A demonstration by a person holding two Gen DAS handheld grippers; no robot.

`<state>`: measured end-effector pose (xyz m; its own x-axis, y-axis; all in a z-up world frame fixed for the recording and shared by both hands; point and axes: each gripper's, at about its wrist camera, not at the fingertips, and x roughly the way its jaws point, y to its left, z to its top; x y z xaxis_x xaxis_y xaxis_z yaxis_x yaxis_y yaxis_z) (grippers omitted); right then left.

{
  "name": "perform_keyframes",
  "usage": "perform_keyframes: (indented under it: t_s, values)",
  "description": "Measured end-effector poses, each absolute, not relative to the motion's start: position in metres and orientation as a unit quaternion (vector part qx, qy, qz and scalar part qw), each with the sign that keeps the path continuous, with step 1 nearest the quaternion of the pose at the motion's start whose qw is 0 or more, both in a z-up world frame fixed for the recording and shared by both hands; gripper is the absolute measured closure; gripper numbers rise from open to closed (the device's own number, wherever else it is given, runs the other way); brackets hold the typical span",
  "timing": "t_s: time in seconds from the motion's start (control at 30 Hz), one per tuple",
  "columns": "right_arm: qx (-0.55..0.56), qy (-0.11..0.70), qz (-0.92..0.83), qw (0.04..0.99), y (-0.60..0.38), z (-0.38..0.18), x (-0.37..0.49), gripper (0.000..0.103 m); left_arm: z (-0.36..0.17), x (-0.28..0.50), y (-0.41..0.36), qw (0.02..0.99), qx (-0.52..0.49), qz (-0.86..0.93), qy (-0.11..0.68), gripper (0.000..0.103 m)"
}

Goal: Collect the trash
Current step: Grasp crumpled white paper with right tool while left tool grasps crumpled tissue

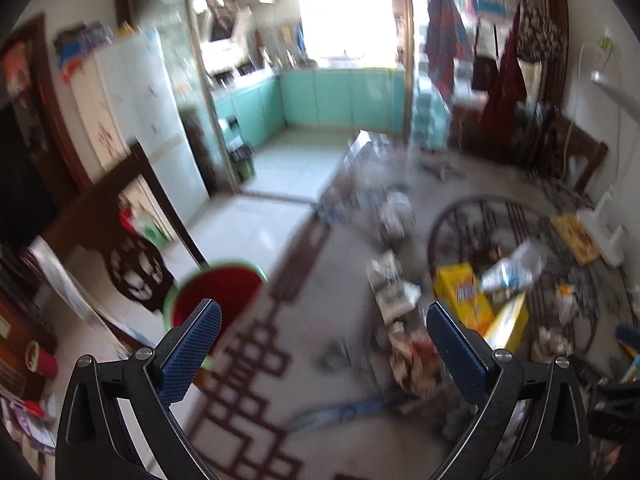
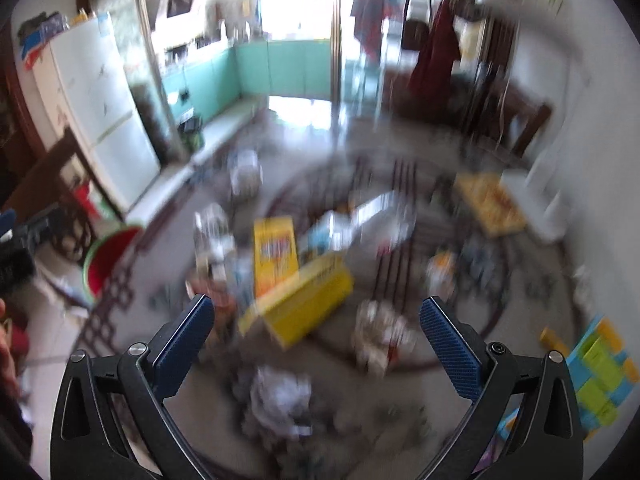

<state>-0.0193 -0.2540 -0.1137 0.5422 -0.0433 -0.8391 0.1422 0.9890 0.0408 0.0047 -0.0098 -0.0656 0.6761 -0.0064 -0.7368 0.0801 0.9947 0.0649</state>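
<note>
A: Which step of the job is in hand here?

B: I think it is only the beginning. The trash lies scattered on the rug [image 2: 400,384]: a yellow box [image 2: 304,304], a plastic bottle [image 2: 356,220] just behind it, and crumpled paper [image 2: 280,396] on the near part of the floor. A red bucket [image 1: 224,292] with a green rim stands at the left, near a dark wooden chair [image 1: 132,264]. I judge that the trash must go into this bucket, but I cannot be sure.

A: What do the tools hold?

B: Nothing. The left tool [image 1: 324,320] has its fingers wide apart and touches no thing; the bucket shows just past its left finger. The right tool [image 2: 316,316] is also wide apart and empty, and it hangs above the yellow box and the paper.

A: So what does the next move need?

B: The right tool should go down to one piece, maybe the crumpled paper, which is the nearest. Paper is soft, so the fingers must close well around it. The pictures are blurred, so small pieces I cannot name exactly.
</note>
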Motion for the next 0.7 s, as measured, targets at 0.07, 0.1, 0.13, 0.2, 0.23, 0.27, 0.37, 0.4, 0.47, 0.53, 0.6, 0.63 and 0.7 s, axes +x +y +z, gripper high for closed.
perform_keyframes:
  t_s: [0.07, 0.1, 0.13, 0.2, 0.23, 0.27, 0.37, 0.4, 0.47, 0.53, 0.6, 0.63, 0.7]
  values:
    - [0.06, 0.509, -0.04, 0.858, -0.253, -0.138, -0.022, 0.0, -0.087, 0.008, -0.012, 0.903, 0.05, -0.019, 0.426, 0.0]
    - [0.064, 0.525, -0.031, 0.848, -0.25, -0.15, -0.023, 0.0, -0.098, 0.01, -0.013, 0.896, 0.05, -0.014, 0.44, 0.0]
    - [0.069, 0.546, -0.022, 0.835, -0.246, -0.168, -0.024, 0.0, -0.107, 0.011, -0.013, 0.892, 0.05, -0.011, 0.449, 0.0]
    - [0.077, 0.571, -0.014, 0.817, -0.241, -0.188, -0.023, 0.005, -0.121, 0.014, -0.014, 0.884, 0.052, -0.003, 0.464, 0.0]
    - [0.08, 0.586, -0.006, 0.806, -0.236, -0.201, -0.022, 0.008, -0.126, 0.015, -0.014, 0.883, 0.056, 0.002, 0.466, 0.0]
    - [0.081, 0.593, -0.002, 0.801, -0.236, -0.204, -0.022, 0.015, -0.13, 0.016, -0.013, 0.881, 0.055, -0.004, 0.47, 0.0]
    - [0.096, 0.608, 0.008, 0.788, -0.234, -0.22, -0.019, 0.033, -0.14, 0.019, -0.013, 0.873, 0.053, -0.018, 0.484, 0.0]
    - [0.112, 0.611, 0.016, 0.784, -0.236, -0.222, -0.018, 0.047, -0.143, 0.02, -0.012, 0.87, 0.047, -0.026, 0.489, 0.0]
    - [0.139, 0.605, 0.024, 0.784, -0.24, -0.221, -0.017, 0.06, -0.149, 0.023, -0.015, 0.866, 0.03, -0.052, 0.497, 0.0]
    - [0.135, 0.589, 0.014, 0.797, -0.244, -0.209, -0.017, 0.068, -0.156, 0.028, -0.021, 0.861, 0.033, -0.066, 0.504, 0.0]
    - [0.139, 0.57, 0.007, 0.81, -0.248, -0.197, -0.019, 0.069, -0.169, 0.037, -0.032, 0.846, 0.035, -0.088, 0.524, 0.0]
    - [0.141, 0.556, 0.0, 0.819, -0.252, -0.188, -0.02, 0.069, -0.178, 0.042, -0.037, 0.837, 0.03, -0.098, 0.537, 0.0]
    - [0.134, 0.532, -0.017, 0.836, -0.257, -0.169, -0.023, 0.069, -0.193, 0.049, -0.045, 0.824, 0.024, -0.108, 0.556, 0.001]
